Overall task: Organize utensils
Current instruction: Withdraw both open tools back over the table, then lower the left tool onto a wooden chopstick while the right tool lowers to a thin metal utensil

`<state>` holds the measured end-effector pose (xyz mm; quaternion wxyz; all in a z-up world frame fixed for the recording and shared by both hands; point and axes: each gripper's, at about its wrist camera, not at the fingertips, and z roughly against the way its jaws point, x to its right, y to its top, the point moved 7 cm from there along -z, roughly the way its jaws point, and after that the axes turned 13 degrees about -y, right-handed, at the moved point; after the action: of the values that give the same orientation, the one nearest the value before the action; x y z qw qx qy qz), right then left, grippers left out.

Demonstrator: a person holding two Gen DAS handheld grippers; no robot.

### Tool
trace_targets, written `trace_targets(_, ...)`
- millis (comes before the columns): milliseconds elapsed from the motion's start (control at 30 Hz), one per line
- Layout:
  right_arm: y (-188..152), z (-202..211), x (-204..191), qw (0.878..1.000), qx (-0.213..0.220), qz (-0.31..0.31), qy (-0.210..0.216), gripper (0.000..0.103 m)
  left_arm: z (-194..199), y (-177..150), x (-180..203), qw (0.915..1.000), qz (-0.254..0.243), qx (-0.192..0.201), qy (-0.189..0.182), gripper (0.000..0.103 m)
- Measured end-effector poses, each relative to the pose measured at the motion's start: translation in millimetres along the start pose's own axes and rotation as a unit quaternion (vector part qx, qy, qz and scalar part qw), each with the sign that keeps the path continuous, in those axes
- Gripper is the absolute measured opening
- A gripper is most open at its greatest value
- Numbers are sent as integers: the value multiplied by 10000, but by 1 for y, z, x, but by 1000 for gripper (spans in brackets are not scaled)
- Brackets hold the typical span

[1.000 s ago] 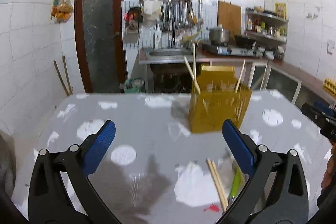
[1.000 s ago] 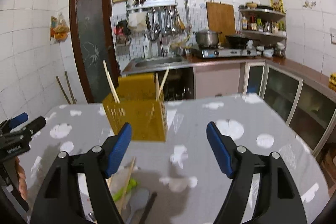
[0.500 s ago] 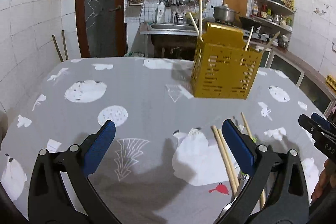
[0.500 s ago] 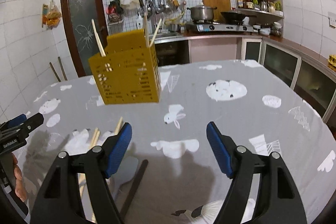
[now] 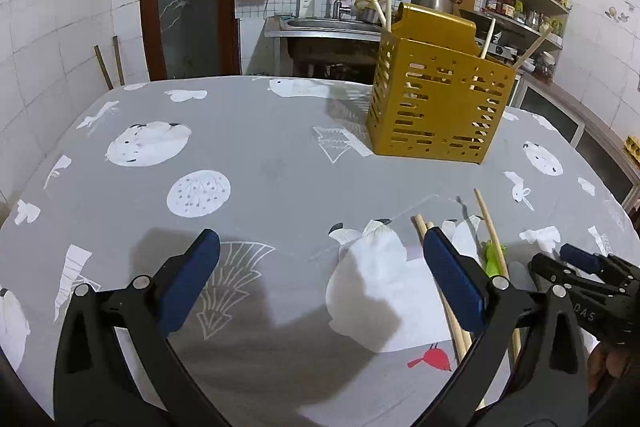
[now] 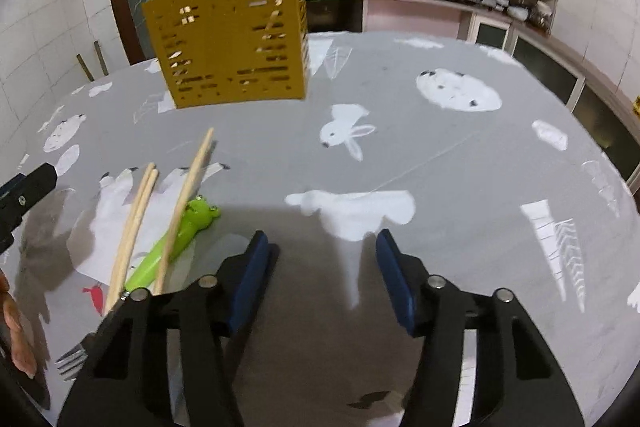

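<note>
A mustard-yellow perforated plastic utensil holder (image 6: 230, 27) stands upright toward the far edge of the table, with several pale wooden chopsticks (image 5: 378, 5) sticking up out of it. Nearer the front edge, loose wooden chopsticks (image 6: 134, 227) lie on the grey tablecloth with white animal prints (image 6: 440, 155): two touch side by side, and a third lies just beside them across a lime-green frog-headed utensil handle (image 6: 180, 237). A metal fork (image 6: 72, 359) shows its tines at the front edge, partly hidden behind the gripper. The right gripper (image 6: 322, 273) hovers low over bare cloth just right of the green handle, blue pads parted, grasping nothing. The left gripper (image 5: 320, 287) hangs over the cloth left of the chopsticks, its fingers spread wide and empty.
</note>
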<state>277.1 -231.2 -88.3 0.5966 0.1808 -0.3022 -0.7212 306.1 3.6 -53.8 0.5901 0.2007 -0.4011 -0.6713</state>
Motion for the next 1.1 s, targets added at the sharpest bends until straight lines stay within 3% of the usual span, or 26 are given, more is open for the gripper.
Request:
trace_targets(200,-6,-1,-14,9997,-139,157,-127,42,-2,-2,-5,9998,158,-88,-30,98)
trace_targets(300,-6,-2,-18,9995,-271,110,-150,31,-4,-2,-5,9997,227,-125,-28,98)
trace_targets(367,-5,-1,-21,9994,-319,80,-79,16,-7,-2,-5,9995,253,-176,-11,98)
trace_targets(433,-5,-2,-23,9996,-267,123,-22,11,-10,-2,-3,9994,267,-236,-22,98)
trace_targets(633,1,-7,-7,9991,-280,9,333,6,-23,-2,6,9987,262,-434,-81,98)
trace_targets(933,16,-24,25,9992,-193,65,344,6,-56,-8,16,9950,418,-876,-219,98)
trace_targets(1100,15,-27,25,9991,-163,-20,403,6,-74,-18,26,9920,122,-1245,-163,91)
